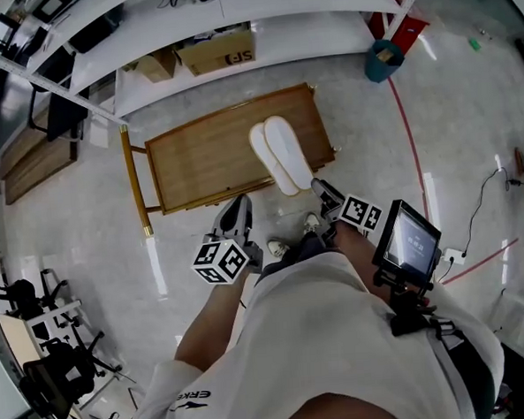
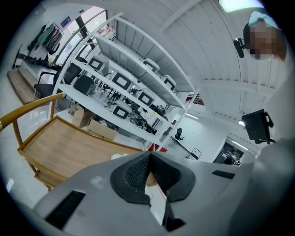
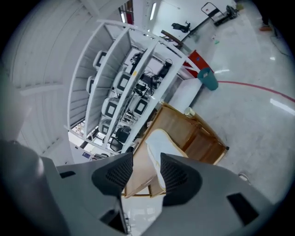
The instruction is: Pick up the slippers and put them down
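Two white slippers (image 1: 281, 154) lie side by side, soles up, on the right part of a low wooden table (image 1: 197, 159). Both grippers hang in the air at the table's near edge, close to the person's body. My left gripper (image 1: 236, 216) is short of the table's front edge; its pads meet at the tips (image 2: 150, 159) with nothing between them. Just off the slippers' near ends, my right gripper (image 1: 325, 194) stands open and empty. Through its gap (image 3: 146, 173) I see the slippers (image 3: 161, 143) on the table (image 3: 177, 122) beyond. Only a white sliver of slipper (image 2: 119, 156) shows over the left jaws.
White shelving with monitors (image 2: 124, 87) runs behind the table, with cardboard boxes (image 1: 217, 52) beneath it. A teal bin (image 1: 383, 59) stands on the floor at the back right beside a red floor line (image 1: 408, 142). A small screen (image 1: 410, 239) rides by the right hand.
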A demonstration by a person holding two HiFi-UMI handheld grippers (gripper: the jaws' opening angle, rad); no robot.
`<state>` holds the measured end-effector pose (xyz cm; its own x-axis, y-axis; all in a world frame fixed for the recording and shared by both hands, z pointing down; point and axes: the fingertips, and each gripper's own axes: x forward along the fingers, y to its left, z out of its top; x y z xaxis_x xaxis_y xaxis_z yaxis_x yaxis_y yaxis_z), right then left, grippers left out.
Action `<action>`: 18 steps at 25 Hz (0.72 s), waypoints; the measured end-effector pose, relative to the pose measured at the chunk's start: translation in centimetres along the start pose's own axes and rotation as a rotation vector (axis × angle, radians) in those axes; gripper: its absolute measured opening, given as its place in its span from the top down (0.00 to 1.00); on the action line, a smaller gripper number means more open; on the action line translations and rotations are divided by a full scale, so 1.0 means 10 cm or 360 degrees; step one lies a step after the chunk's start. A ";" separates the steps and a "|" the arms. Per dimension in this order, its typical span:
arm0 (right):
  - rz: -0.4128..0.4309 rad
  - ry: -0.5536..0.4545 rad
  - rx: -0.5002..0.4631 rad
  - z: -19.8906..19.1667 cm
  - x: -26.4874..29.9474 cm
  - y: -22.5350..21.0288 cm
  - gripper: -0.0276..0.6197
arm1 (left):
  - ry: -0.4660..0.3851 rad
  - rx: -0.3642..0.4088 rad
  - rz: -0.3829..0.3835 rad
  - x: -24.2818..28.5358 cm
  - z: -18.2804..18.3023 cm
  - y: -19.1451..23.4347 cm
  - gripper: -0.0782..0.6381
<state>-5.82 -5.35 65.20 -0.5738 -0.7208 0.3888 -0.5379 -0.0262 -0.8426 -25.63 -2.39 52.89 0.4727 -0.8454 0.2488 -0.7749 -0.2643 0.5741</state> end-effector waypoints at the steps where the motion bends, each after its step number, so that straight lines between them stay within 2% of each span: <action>1: 0.0022 -0.0009 -0.0041 0.02 -0.02 0.10 0.67 | -0.0007 0.0001 -0.0008 -0.01 0.02 -0.01 0.89; 5: 0.0105 -0.0045 -0.0206 0.09 -0.08 0.51 0.67 | -0.0043 0.0002 -0.0039 -0.05 0.07 -0.04 0.89; 11: 0.0216 -0.0060 -0.0441 0.08 -0.28 0.90 0.68 | -0.0075 0.0003 -0.0054 -0.08 -0.04 -0.15 0.89; 13: 0.0250 -0.0052 -0.0472 0.08 -0.36 1.02 0.68 | -0.0089 0.0011 -0.0053 -0.11 -0.05 -0.22 0.89; 16: 0.0314 -0.0044 -0.0521 0.14 -0.48 1.20 0.73 | -0.0123 0.0035 -0.0048 -0.12 -0.02 -0.36 0.89; 18: 0.0349 -0.0052 -0.0615 0.21 -0.56 1.34 0.78 | -0.0155 0.0054 -0.0041 -0.11 0.03 -0.44 0.89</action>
<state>-8.49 -3.17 50.98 -0.6838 -0.7020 0.1990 -0.6003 0.3861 -0.7004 -22.89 -0.42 49.87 0.4510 -0.8788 0.1560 -0.7774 -0.3010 0.5523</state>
